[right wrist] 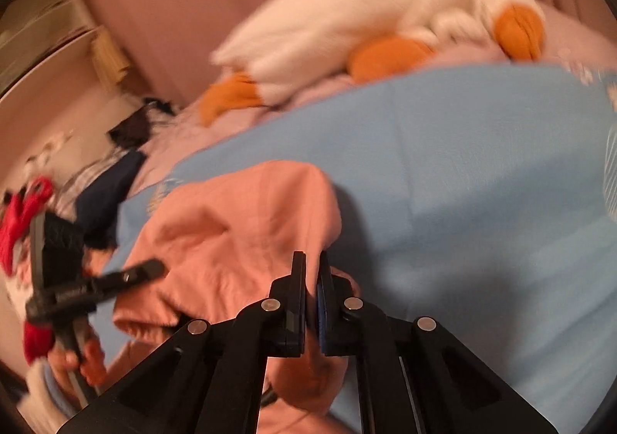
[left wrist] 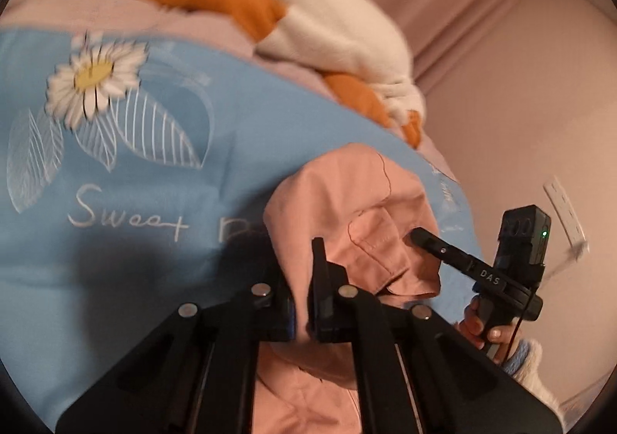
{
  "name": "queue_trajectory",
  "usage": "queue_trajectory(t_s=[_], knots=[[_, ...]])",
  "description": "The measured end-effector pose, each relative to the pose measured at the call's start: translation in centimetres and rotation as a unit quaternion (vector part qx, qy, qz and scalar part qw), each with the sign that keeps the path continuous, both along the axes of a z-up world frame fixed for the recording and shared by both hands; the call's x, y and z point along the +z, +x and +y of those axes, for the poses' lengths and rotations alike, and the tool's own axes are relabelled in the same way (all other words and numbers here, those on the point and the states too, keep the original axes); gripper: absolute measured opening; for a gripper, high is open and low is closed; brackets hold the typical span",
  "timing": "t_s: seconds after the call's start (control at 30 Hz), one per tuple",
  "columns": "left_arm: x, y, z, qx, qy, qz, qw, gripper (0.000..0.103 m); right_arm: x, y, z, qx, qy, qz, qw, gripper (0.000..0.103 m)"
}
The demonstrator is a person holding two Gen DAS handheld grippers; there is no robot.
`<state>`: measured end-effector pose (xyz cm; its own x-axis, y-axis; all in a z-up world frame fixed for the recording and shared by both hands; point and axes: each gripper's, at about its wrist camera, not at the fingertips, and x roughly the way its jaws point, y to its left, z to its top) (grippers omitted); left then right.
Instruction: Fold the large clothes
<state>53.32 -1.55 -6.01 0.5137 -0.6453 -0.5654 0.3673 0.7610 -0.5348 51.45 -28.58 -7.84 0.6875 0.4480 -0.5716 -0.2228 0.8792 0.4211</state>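
While both claws, left claw (left wrist: 304,272) and right claw (right wrist: 312,279), pinched the pink garment (right wrist: 231,225) at lower centre, it hung ready for folding.

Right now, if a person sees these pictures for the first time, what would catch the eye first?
Probably the salmon-pink garment, bunched low in the middle and pinched by both the left hand-held gripper and the right hand-held gripper. It lies on a light blue bedcover printed with a white daisy on the left of the left wrist view. Behind, a white plush duck with orange feet rests on the bed.
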Motion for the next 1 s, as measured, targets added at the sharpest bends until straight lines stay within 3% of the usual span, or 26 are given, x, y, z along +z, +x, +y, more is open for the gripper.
queue_trajectory(t_s=[0.17, 0.27, 0.5, 0.67, 0.77, 0.8, 0.87, 0.93, 1.0], knots=[[2.8, -5.2, 0.9, -0.036, 0.054, -0.08, 0.9947, 0.004, 3.7, -6.7, 0.9, 0.044, -0.068, -0.098, 0.992, 0.007], [2.7, -8.2, 1.3, -0.05, 0.111, -0.105, 0.987, 0.004, 4.3, -9.7, 0.8, 0.059, -0.094, -0.117, 0.987, 0.007], [0.4, -13.0, 2.2, -0.093, 0.119, -0.094, 0.9841, 0.004, 1.3, -14.6, 2.3, 0.099, -0.144, -0.09, 0.98, 0.006], [-0.8, -15.4, 2.1, -0.12, 0.1, -0.064, 0.9856, 0.004, -0.2, -16.1, 3.2, 0.134, -0.174, -0.062, 0.974, 0.006], [-0.8, -16.0, 2.7, -0.097, 0.086, -0.051, 0.9902, 0.004, -1.3, -16.6, 3.2, 0.142, -0.205, -0.038, 0.968, 0.006], [-0.8, -15.8, 3.2, -0.085, 0.063, -0.034, 0.9938, 0.007, -1.3, -16.5, 2.8, 0.138, -0.188, -0.028, 0.972, 0.006], [-0.9, -14.7, 3.9, -0.06, 0.011, 0.007, 0.9981, 0.022, -0.8, -16.1, 1.7, 0.119, -0.126, -0.012, 0.985, 0.022], [-0.8, -13.8, 4.2, -0.027, -0.033, 0.034, 0.9985, 0.078, -0.2, -15.9, 1.1, 0.091, -0.074, -0.008, 0.993, 0.075], [-0.6, -13.1, 4.6, 0.004, -0.092, 0.056, 0.9941, 0.087, 0.6, -15.4, 0.4, 0.065, 0.008, -0.003, 0.998, 0.08]])
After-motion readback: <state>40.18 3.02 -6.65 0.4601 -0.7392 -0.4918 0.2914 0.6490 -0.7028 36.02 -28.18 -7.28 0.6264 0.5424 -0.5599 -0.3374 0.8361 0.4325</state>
